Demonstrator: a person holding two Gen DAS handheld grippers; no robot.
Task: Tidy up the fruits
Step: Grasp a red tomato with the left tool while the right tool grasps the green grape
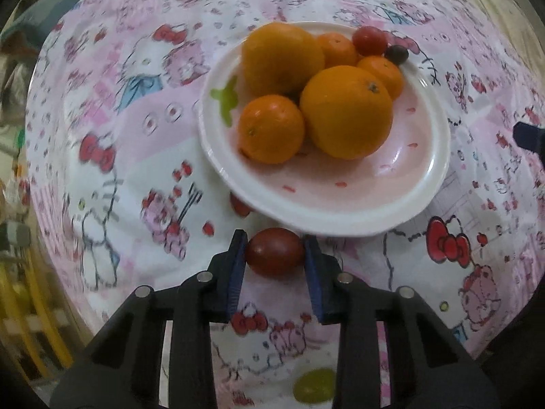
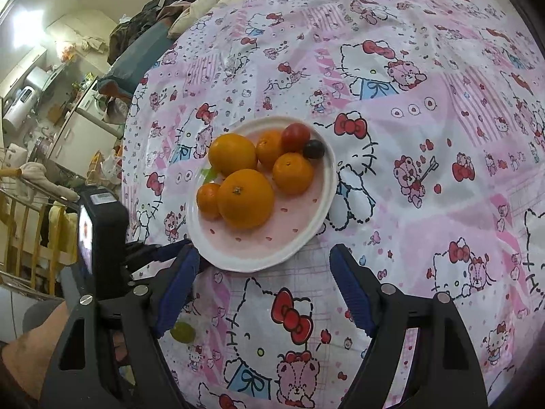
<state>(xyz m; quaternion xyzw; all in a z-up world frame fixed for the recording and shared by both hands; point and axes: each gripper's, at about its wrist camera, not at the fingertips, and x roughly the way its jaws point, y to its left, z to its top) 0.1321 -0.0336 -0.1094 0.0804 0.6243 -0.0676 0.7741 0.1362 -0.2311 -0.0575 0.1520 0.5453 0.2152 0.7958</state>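
My left gripper (image 1: 275,251) is shut on a red cherry tomato (image 1: 274,253), held just short of the near rim of a white and pink plate (image 1: 340,218). The plate holds two large oranges (image 1: 345,110), several small mandarins (image 1: 270,129), a red tomato (image 1: 369,40) and a dark grape (image 1: 396,54). In the right wrist view my right gripper (image 2: 264,272) is open and empty, just in front of the plate (image 2: 272,252). A green grape (image 2: 183,331) lies on the cloth beside its left finger, and also shows in the left wrist view (image 1: 314,385).
The table is covered by a pink Hello Kitty cloth (image 2: 425,136). The left gripper's body (image 2: 98,238) shows at the left of the right wrist view. Room clutter and a wooden rail (image 2: 20,225) lie beyond the table's left edge.
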